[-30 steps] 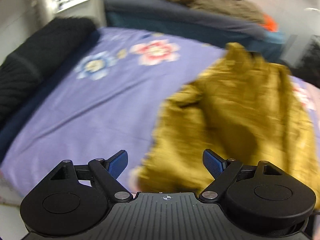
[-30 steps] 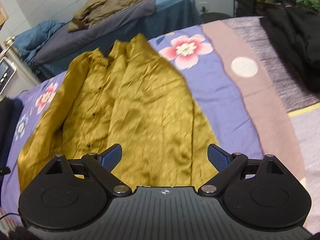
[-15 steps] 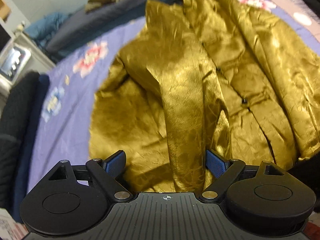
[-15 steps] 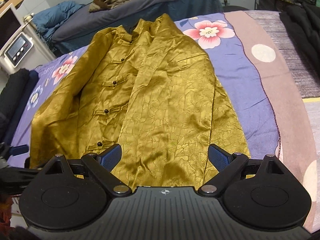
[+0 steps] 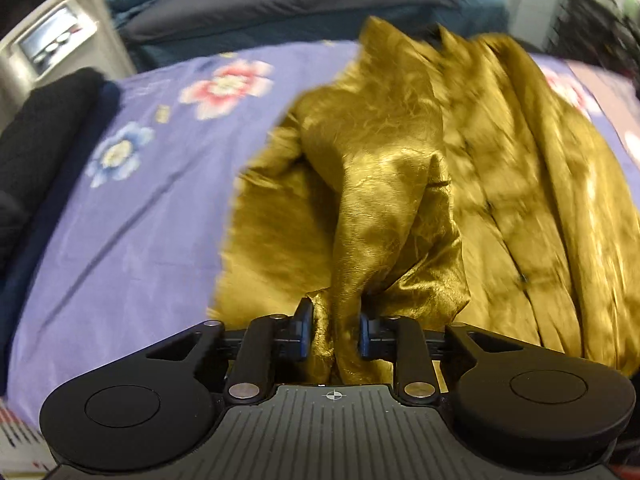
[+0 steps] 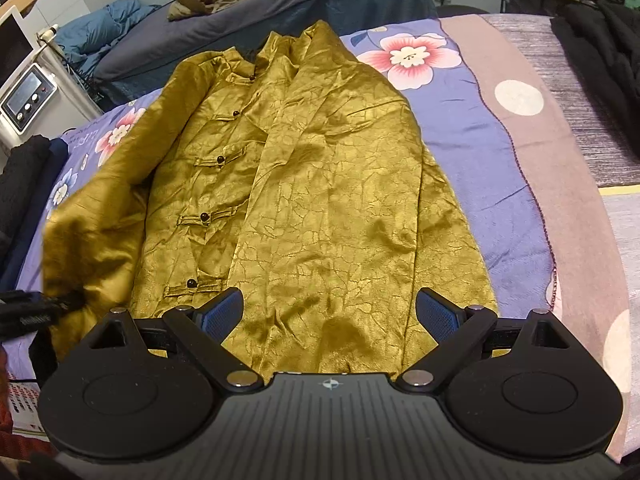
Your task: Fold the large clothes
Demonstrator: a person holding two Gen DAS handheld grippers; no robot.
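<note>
The left gripper (image 5: 333,328) was closed on the sleeve end of the gold jacket (image 6: 304,184), which lay face up on the flowered bedspread (image 6: 472,136). To fold well, I judge the sleeve should be carried across the front slowly — the satin looked slippery and wrinkled, with dark knot buttons. The right gripper (image 6: 330,316) hovered wide apart over the hem, holding nothing.

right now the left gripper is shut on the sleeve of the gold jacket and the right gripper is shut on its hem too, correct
Not quite. The left gripper is shut on the sleeve of the gold jacket, but the right gripper is open: the right wrist view shows its jaws spread wide over the hem, gripping nothing.
</note>
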